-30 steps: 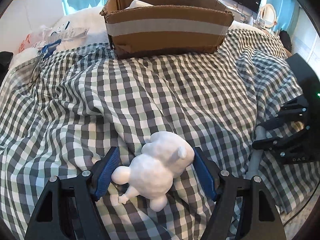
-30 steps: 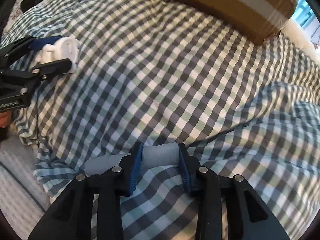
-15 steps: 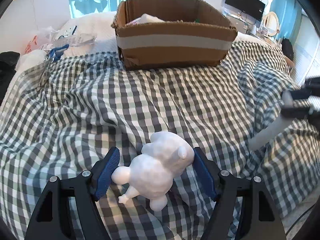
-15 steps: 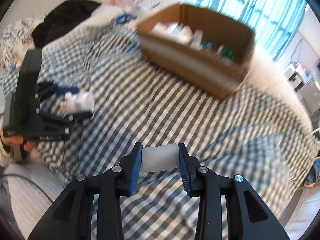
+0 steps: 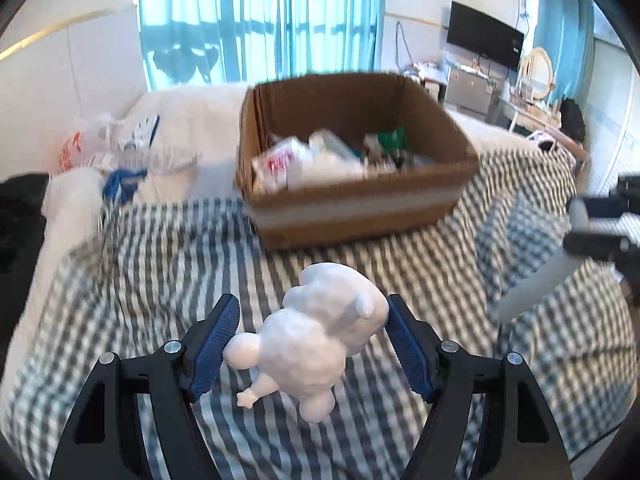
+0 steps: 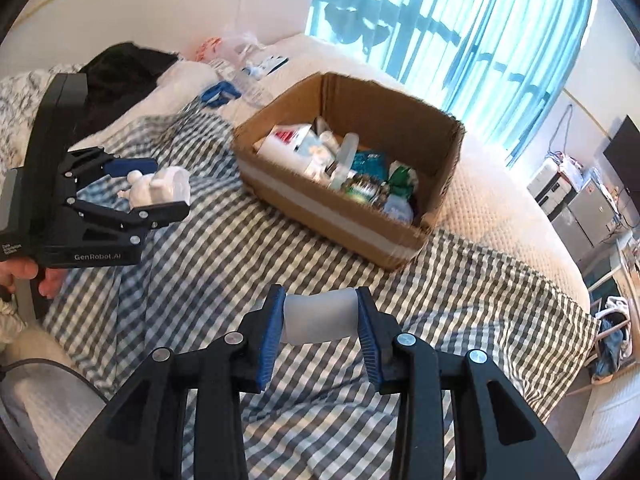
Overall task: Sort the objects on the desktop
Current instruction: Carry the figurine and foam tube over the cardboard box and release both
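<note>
Clearly, the carrying step is in hand: both things are held clear of the bed (image 6: 248, 264) and neither has yet been dropped into the box (image 5: 352, 208). A white figurine (image 5: 320, 344) is clamped between the pads of the left hand-held gripper (image 5: 312, 344), its body filling the wide gap between them. A pale tube (image 6: 320, 316) is clamped crosswise in the right hand-held gripper (image 6: 320, 320), whose jaws are set narrow around it. The box is seen ahead of and beyond both grippers, well apart from the left one, open-topped and already partly filled with packets and bottles. Next, each gripper would need to be brought forward over the box rim and opened above a free spot, one at a time so that a clash is avoided.
</note>
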Demonstrator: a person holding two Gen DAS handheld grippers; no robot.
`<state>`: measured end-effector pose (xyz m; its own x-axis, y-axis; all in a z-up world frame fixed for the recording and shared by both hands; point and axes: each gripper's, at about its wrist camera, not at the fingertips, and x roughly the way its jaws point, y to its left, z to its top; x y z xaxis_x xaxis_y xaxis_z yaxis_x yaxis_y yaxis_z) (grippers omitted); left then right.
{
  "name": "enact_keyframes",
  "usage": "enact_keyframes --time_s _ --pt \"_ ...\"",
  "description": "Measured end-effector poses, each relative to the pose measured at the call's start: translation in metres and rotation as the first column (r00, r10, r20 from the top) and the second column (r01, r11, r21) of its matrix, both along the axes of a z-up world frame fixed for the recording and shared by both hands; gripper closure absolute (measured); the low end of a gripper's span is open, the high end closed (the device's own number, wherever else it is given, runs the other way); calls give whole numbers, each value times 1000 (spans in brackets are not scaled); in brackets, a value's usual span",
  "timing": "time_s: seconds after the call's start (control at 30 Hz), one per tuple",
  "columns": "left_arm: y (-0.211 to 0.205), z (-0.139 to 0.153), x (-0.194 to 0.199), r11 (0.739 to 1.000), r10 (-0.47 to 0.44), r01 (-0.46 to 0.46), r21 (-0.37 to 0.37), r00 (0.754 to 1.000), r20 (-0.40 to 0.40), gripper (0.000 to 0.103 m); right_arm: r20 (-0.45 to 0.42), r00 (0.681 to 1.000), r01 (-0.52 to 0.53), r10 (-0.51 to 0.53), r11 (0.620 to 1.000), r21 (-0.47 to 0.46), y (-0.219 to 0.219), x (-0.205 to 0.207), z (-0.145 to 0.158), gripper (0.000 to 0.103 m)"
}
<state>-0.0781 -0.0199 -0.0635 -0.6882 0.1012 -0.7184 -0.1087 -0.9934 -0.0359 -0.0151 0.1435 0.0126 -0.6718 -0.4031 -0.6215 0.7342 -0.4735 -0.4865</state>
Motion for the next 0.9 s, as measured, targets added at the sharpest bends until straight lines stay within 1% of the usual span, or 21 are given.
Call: enact_keyframes --time_s 0.13,0.2,0.3,0.37,0.47,0.53,0.67,0.77,0.8,0.83,0.87,0.9 --pt "2 23 -22 1000 4 -5 -11 999 -45 28 7 1000 -2 3 998 -65 -12 -10 21 68" --pt "5 34 -34 1000 3 -4 -19 998 -65 28 -7 1000 -2 1 996 -84 -21 -16 31 68" --pt "10 50 -52 999 4 -8 -40 995 -104 28 -47 999 -5 -2 990 -143 -33 -28 47 68" --pt "14 59 -64 998 0 -7 -56 992 -127 28 -60 998 0 -14 977 -212 -41 -38 60 68" --pt "20 68 -85 997 -5 -7 -80 988 -152 28 -112 993 13 -46 961 -276 -51 -51 71 68" --pt "23 72 -101 995 -5 -12 -97 986 -169 28 -90 995 12 -42 953 -303 -59 -65 76 68" --pt "28 70 -126 995 -6 -14 -103 982 -189 28 -74 996 32 -57 952 -304 -79 -93 75 67" --pt "30 63 -146 996 -8 -8 -94 984 -178 28 -53 996 58 -77 955 -292 -93 -114 68 66" --pt "30 59 -155 996 -9 -7 -93 985 -172 28 -48 995 70 -87 956 -287 -97 -120 66 63" --pt "30 57 -160 996 -4 -12 -91 985 -173 27 -47 994 83 -100 954 -290 -101 -127 64 55" --pt "30 54 -166 996 4 -19 -88 985 -173 27 -61 990 100 -124 948 -302 -103 -132 63 50" --pt "29 51 -172 996 8 -23 -83 985 -173 24 -77 986 115 -147 942 -315 -104 -134 64 33"
